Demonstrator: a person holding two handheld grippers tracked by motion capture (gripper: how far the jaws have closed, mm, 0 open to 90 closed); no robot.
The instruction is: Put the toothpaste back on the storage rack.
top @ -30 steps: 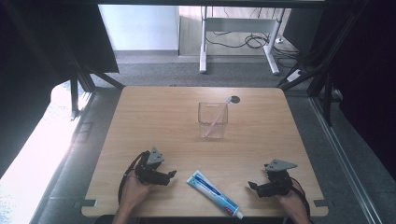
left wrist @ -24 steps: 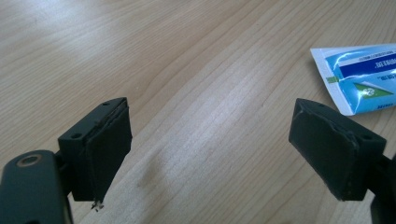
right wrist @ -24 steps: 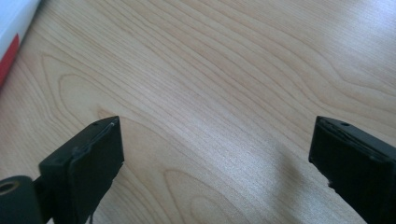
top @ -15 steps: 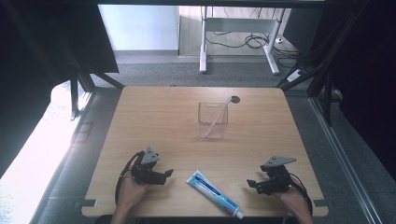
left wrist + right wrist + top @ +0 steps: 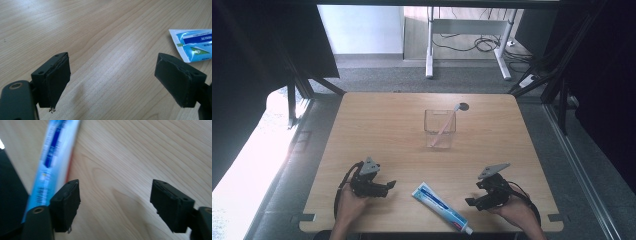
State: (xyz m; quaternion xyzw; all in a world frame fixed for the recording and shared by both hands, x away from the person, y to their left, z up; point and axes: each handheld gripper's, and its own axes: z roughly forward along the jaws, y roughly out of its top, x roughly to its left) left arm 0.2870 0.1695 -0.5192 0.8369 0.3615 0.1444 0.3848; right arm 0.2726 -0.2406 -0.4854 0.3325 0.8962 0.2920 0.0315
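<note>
While a toothpaste tube (image 5: 441, 207) lies flat near the table's (image 5: 377, 125) front edge, the left gripper (image 5: 388, 185) and right gripper (image 5: 471, 202) flank it, jaws spread wide, gripping nothing. Farther back, a clear container (image 5: 440, 128) holds what looks like a toothbrush (image 5: 444, 126).

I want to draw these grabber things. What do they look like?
Each gripper is black, with two blocky jaws faced with flat dark pads. The left gripper and the right gripper each carry a grey three-cornered plate on top and trail a black cable looping back past the hand. Small screw holes dot the jaw blocks. No sleeves show on the forearms.
</note>
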